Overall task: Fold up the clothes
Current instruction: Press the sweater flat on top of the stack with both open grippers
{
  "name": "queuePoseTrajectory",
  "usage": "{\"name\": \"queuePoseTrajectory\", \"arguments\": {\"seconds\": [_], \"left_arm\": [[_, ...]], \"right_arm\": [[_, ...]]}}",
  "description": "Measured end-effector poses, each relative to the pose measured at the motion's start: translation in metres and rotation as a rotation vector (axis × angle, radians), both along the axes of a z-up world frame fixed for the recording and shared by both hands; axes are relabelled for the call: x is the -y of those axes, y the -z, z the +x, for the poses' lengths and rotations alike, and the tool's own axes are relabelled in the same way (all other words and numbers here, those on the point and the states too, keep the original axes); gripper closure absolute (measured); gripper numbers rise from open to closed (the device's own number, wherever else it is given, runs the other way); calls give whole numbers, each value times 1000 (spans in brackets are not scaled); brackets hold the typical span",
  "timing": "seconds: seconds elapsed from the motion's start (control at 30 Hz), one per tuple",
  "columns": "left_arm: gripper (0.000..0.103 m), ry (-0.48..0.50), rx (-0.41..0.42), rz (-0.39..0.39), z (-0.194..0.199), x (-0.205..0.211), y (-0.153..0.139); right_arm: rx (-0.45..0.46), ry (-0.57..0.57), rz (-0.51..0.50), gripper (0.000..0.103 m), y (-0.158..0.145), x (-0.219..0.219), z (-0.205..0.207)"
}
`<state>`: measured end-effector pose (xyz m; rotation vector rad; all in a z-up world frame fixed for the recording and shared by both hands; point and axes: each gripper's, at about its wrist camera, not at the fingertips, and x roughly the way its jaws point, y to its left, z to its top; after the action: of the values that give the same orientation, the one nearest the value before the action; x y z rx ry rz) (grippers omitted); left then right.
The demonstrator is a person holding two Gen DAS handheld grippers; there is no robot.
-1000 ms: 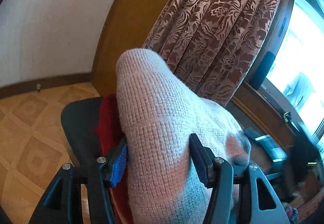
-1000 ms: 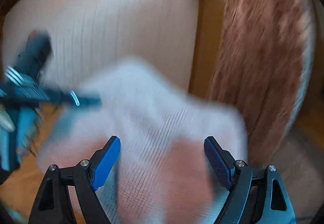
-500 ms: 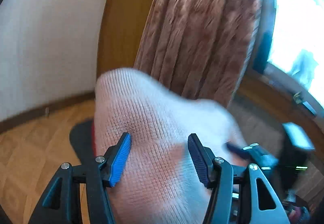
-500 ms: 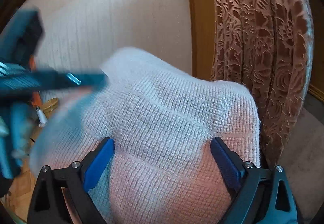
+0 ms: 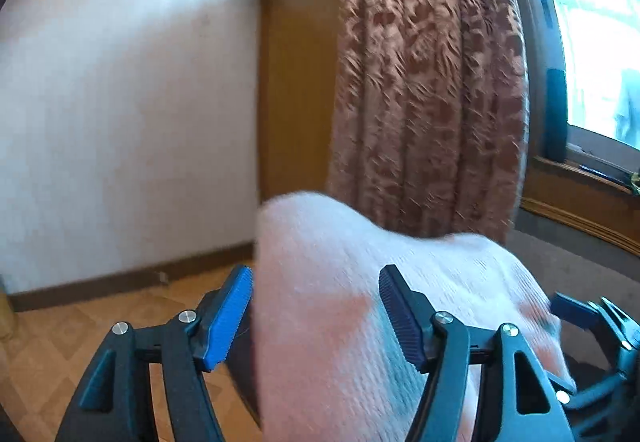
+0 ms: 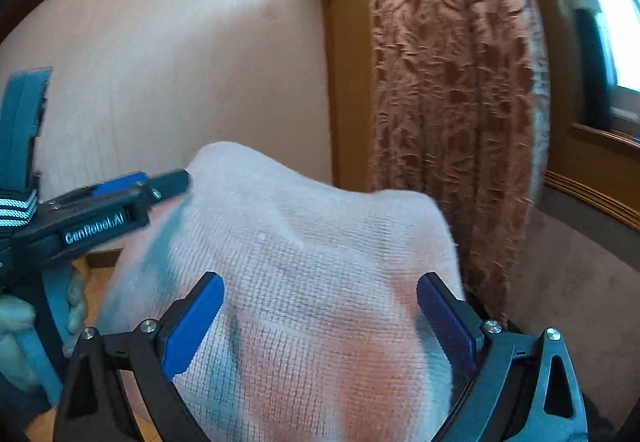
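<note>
Draping Knit Between Two Spread Tools

Bulging up in a soft, rounded hump, the white knit garment (image 6: 312, 262) fills the lower middle of both wrist views. Its surface is a fine waffle-like rib, faintly fuzzy at the edges, with a shallow crease running across the crown and a pinkish cast low down where the weave thins.

In the right wrist view, the right tool (image 6: 320, 318) stands with its jaws spread wide and has just been opening further; the cloth lies between the ribbed blue pads (image 6: 192, 326), which sit at its flanks without pinching it. The black angular finger frames carry small silver screws.

In the left wrist view, the left tool (image 5: 316, 314) is likewise spread, its jaws having just opened more. The garment (image 5: 340, 302) rises between the fingers; the left blue pad (image 5: 228, 318) stands just beside the cloth's edge, and the dark ridged right pad lies against the fabric without clamping.

Seen from the right wrist, the left tool (image 6: 132, 190) reaches in from the left at the garment's upper edge, with a gloved hand (image 6: 24, 322) below it.

Behind hang a brown curtain (image 5: 428, 82) with a raised floral pattern, a pale wall (image 5: 120, 102), a wooden door frame (image 5: 296, 82) and patterned parquet floor (image 5: 80, 326).
</note>
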<state>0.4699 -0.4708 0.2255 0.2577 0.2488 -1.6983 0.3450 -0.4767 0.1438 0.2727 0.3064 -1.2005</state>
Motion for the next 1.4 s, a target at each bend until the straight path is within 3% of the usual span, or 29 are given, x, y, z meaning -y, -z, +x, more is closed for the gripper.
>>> {"name": "queuePoseTrajectory", "arguments": {"seconds": [0.13, 0.23, 0.37, 0.5, 0.67, 0.77, 0.83, 0.87, 1.0, 1.23, 1.4], "left_arm": [[33, -44, -15, -99, 2, -23, -11], [33, -61, 23, -140, -8, -24, 0], [31, -52, 68, -50, -24, -2, 27], [30, -52, 79, -52, -24, 14, 25], [30, -46, 74, 124, -18, 88, 8], [31, -60, 127, 259, -21, 138, 17], [31, -74, 133, 313, -21, 158, 35], [32, -78, 118, 319, -19, 158, 44], [32, -55, 92, 221, -21, 126, 46], [30, 23, -54, 155, -23, 95, 21], [30, -22, 8, 199, -29, 84, 15]], "right_arm": [[14, 61, -4, 0, -3, -25, -9], [11, 72, 2, 0, 2, -25, -6], [6, 66, 59, 0, 19, -19, -1], [-2, 50, 67, 0, 29, -1, 4], [-29, 17, 81, 0, 13, 48, 32], [-49, -44, 152, 0, 10, 91, 50], [-21, -89, 220, 0, 25, 113, 55], [3, -94, 214, 0, 34, 114, 53], [46, -96, 78, 0, 58, 82, 47], [160, -26, 133, 0, 37, 73, 12], [185, 6, 113, 0, 20, 56, 12]]}}
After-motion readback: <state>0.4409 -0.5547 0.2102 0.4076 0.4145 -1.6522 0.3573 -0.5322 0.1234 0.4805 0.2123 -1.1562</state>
